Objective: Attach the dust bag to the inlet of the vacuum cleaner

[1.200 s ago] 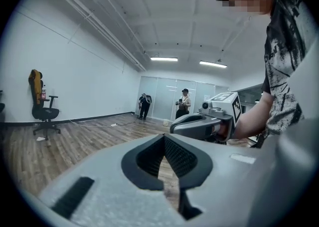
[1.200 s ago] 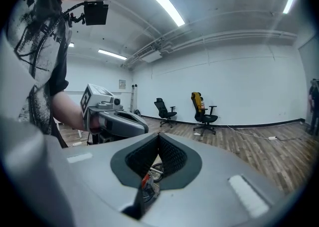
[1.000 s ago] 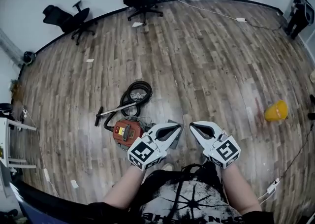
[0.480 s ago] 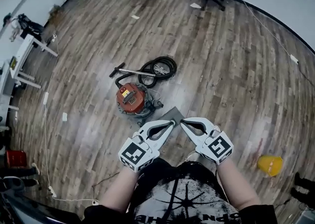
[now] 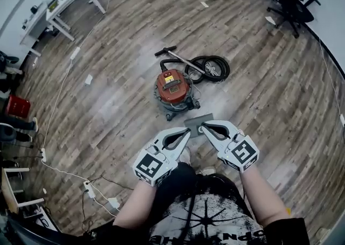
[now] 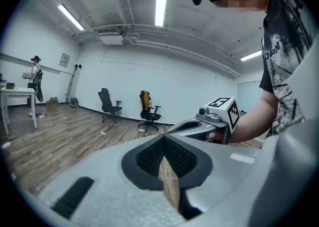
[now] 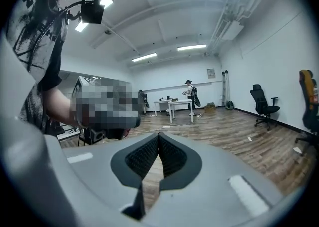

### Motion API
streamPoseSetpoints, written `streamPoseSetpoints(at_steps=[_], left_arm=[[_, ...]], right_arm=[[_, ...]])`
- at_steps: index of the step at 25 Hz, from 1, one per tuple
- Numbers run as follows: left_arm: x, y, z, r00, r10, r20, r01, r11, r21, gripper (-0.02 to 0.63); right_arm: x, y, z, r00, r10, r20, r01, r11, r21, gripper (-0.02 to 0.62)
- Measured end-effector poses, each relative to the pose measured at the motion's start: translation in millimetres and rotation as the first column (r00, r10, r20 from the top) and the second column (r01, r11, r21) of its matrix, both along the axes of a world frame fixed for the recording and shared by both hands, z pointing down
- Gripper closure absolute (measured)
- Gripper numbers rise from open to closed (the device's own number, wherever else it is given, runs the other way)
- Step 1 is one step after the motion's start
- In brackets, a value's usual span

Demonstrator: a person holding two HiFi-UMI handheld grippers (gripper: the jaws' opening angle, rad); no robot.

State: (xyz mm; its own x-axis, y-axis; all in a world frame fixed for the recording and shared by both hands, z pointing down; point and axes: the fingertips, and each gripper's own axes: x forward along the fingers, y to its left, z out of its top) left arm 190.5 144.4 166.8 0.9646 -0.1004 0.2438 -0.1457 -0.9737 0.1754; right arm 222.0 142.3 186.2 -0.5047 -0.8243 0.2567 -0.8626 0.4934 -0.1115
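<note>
Pinching closed on nothing, left hand-held gripper [image 5: 188, 131], right hand-held gripper [image 5: 202, 128], round red vacuum cleaner [image 5: 171, 86], wood-plank floor [image 5: 108, 104]

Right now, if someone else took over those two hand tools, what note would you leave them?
Left gripper: jaws shut, nothing between them.
Right gripper: jaws shut, also empty.
Vacuum cleaner: red, standing on the wooden floor ahead, with its hose coiled beside it.
Flat grey piece: probably the dust bag, lying on the floor just this side of the vacuum cleaner.
Done: nothing; the bag is not picked up or attached.
Left: grasp the bag, find the inlet (not visible from here) and fit the bag on.
</note>
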Motion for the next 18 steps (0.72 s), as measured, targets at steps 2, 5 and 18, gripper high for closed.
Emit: streamPoseSetpoints(at_steps=[2, 5, 18], left_arm=[[-6, -11, 2, 1.000, -0.015, -0.012, 0.014, 1.000, -0.013, 0.604], [-8, -19, 7, 1.000, -0.011, -0.026, 0.011, 1.000, -0.021, 0.604], [16, -10, 51, 0.983, -0.183, 0.021, 0.185, 0.978, -0.093, 0.604]], right_arm=[[-11, -11, 0, 1.000, -0.023, -0.008, 0.023, 1.000, -0.005, 0.588], [-15, -17, 2, 0.999, -0.036, -0.032, 0.035, 0.999, -0.019, 0.588], [28, 7, 49, 0.975, -0.220, 0.038, 0.222, 0.969, -0.104, 0.586]])
